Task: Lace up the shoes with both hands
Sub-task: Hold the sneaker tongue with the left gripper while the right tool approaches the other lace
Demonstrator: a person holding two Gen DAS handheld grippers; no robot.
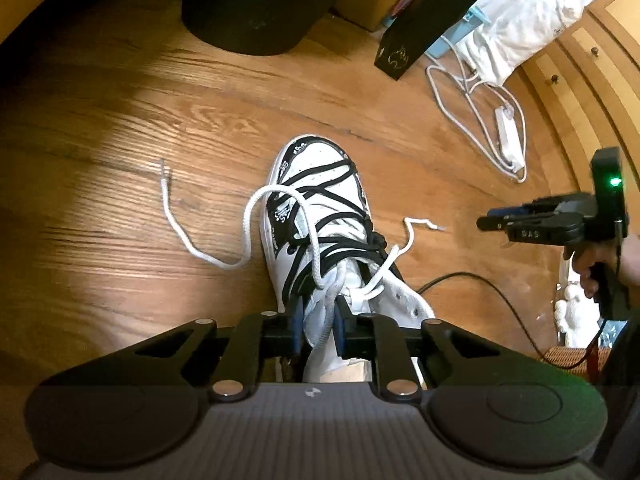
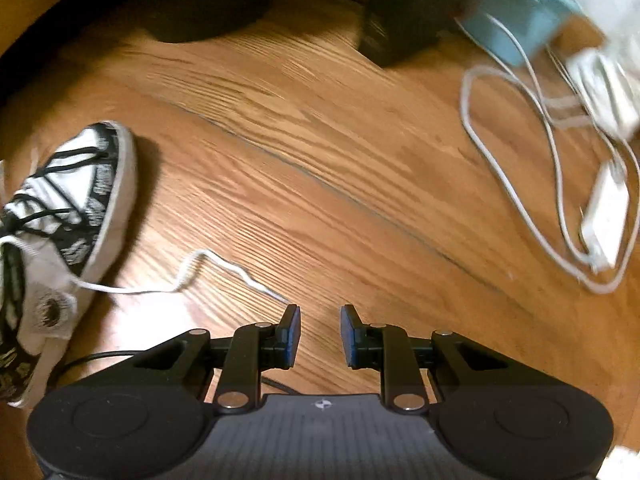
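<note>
A white shoe [image 1: 320, 216] criss-crossed with black cords lies on the wooden floor, toe pointing away. Its white lace [image 1: 248, 216] loops off to the left and ends frayed on the floor. The other lace end [image 1: 416, 224] lies to the shoe's right. My left gripper [image 1: 318, 324] is shut on the shoe's white tongue [image 1: 320, 340], which fills the gap between the blue pads. A hand holds my right gripper [image 1: 496, 222] to the shoe's right. In the right wrist view my right gripper [image 2: 320, 332] is open and holds nothing, with the lace end [image 2: 240, 272] just ahead of its left finger and the shoe [image 2: 68, 208] at the far left.
A black round bin [image 1: 240, 4] and a black box [image 1: 424, 28] stand beyond the shoe. A white cable with its adapter [image 1: 508, 136] sprawls at the far right, by a blue box [image 2: 516, 12] and a white bag. A black cable [image 1: 480, 280] runs by the heel. Wooden drawers line the right.
</note>
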